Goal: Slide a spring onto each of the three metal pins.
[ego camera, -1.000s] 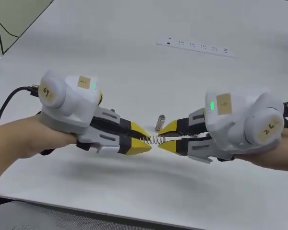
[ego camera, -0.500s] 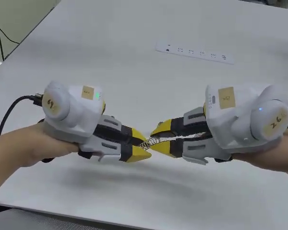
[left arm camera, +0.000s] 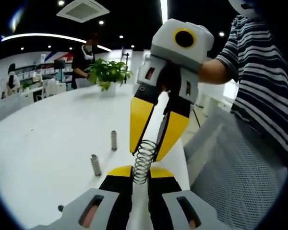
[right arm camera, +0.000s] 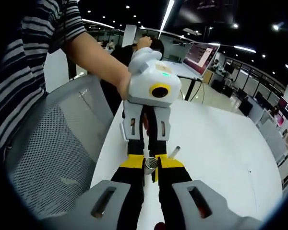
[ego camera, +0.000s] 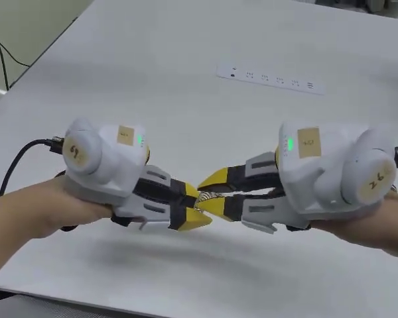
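Observation:
A small steel spring (left arm camera: pixel 144 160) is gripped at its near end by my left gripper (left arm camera: pixel 142 171), whose jaws are shut on it. The right gripper (left arm camera: pixel 146 152) faces it head-on, its yellow jaws flanking the spring's far end; whether they pinch it is unclear. In the head view both grippers, left gripper (ego camera: pixel 198 203) and right gripper (ego camera: pixel 203 192), meet tip to tip just above the white table (ego camera: pixel 186 119), with a little of the spring (ego camera: pixel 209 196) showing between them. From the right gripper (right arm camera: pixel 151 168) the spring (right arm camera: pixel 150 164) appears end-on. Two small grey cylinders (left arm camera: pixel 95 164) (left arm camera: pixel 114 140) stand on the table; one cylinder (right arm camera: pixel 174 151) appears beside the jaws.
A white power strip (ego camera: pixel 272 78) lies at the back of the table. A black cable (ego camera: pixel 13 165) trails from the left gripper off the table's left edge. A mesh chair (right arm camera: pixel 53 158) and the person's striped shirt (left arm camera: pixel 259 96) are close by. A potted plant (left arm camera: pixel 108 73) stands far off.
The two grippers have come together: the gap that showed a length of spring between their tips has closed, and the tips now overlap. The upright spring behind them is now hidden.

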